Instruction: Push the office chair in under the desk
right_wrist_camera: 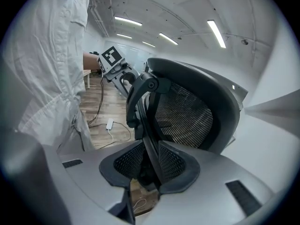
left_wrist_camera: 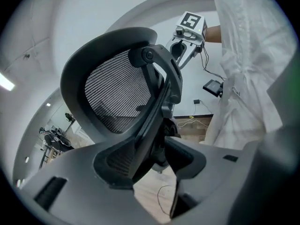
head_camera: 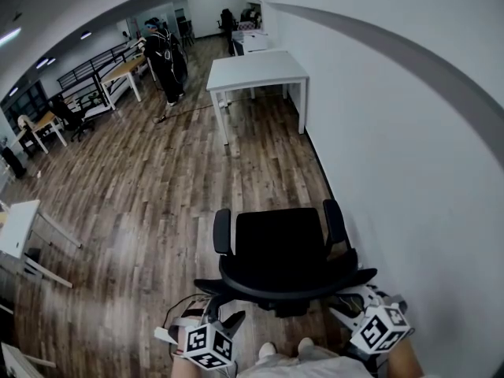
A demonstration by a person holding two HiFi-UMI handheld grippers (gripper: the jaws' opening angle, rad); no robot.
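Observation:
The black office chair (head_camera: 279, 246) stands on the wood floor close to the wall, its mesh backrest (left_wrist_camera: 117, 88) toward me. The white desk (head_camera: 256, 71) stands several steps further along the same wall. My left gripper (head_camera: 224, 315) is behind the backrest's left side. Its jaws are open wide around the backrest's rear spine (left_wrist_camera: 157, 111), which leans against the left pad (left_wrist_camera: 115, 165). My right gripper (head_camera: 352, 304) is at the right side. It stands open, its pads (right_wrist_camera: 176, 165) close on either side of the spine (right_wrist_camera: 147, 139).
A white wall (head_camera: 394, 132) runs along the right. A person in dark clothes (head_camera: 165, 57) stands far back by other desks. A small white table (head_camera: 16, 231) is at the left. Cables (right_wrist_camera: 110, 123) lie on the floor beside my feet.

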